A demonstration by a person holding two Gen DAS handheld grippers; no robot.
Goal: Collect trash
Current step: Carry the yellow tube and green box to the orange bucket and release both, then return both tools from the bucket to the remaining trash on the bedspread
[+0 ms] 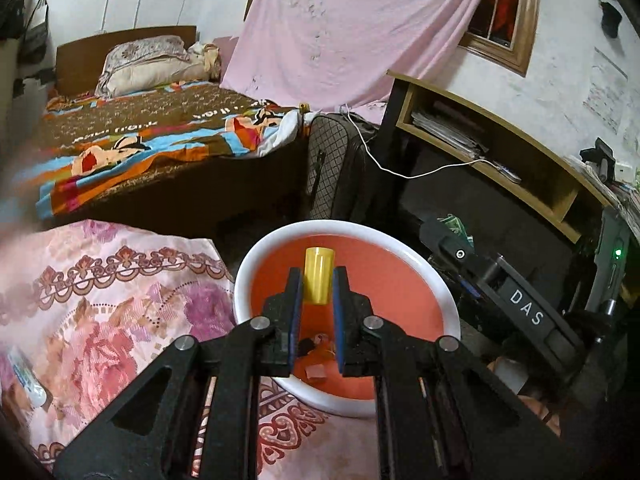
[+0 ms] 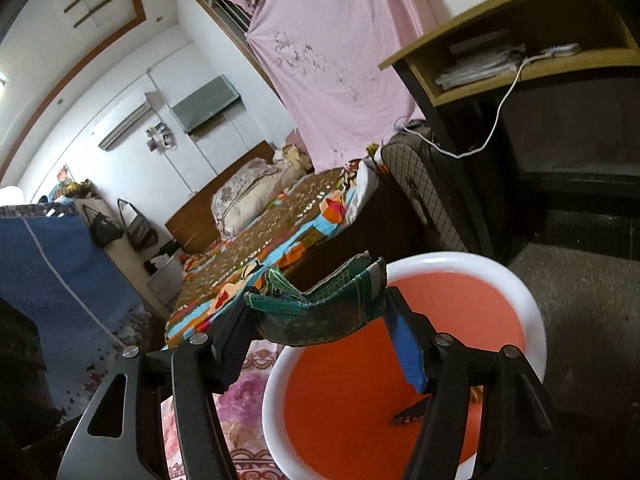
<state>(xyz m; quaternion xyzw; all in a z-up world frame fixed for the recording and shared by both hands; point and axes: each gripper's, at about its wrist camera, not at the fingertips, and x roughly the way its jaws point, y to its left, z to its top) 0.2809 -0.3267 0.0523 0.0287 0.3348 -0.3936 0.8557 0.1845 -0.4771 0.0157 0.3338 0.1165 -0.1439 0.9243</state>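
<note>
Straight ahead in the left wrist view, the left gripper has its jaws clenched on a yellow tube, held upright at lower centre over the orange tub with its white rim. Small scraps lie on the tub's floor. At the right edge, the right gripper carries something green.

From the right wrist view, a green wrapper spans between the fingers at the tub's upper-left rim; whether the pads press it is unclear.
</note>
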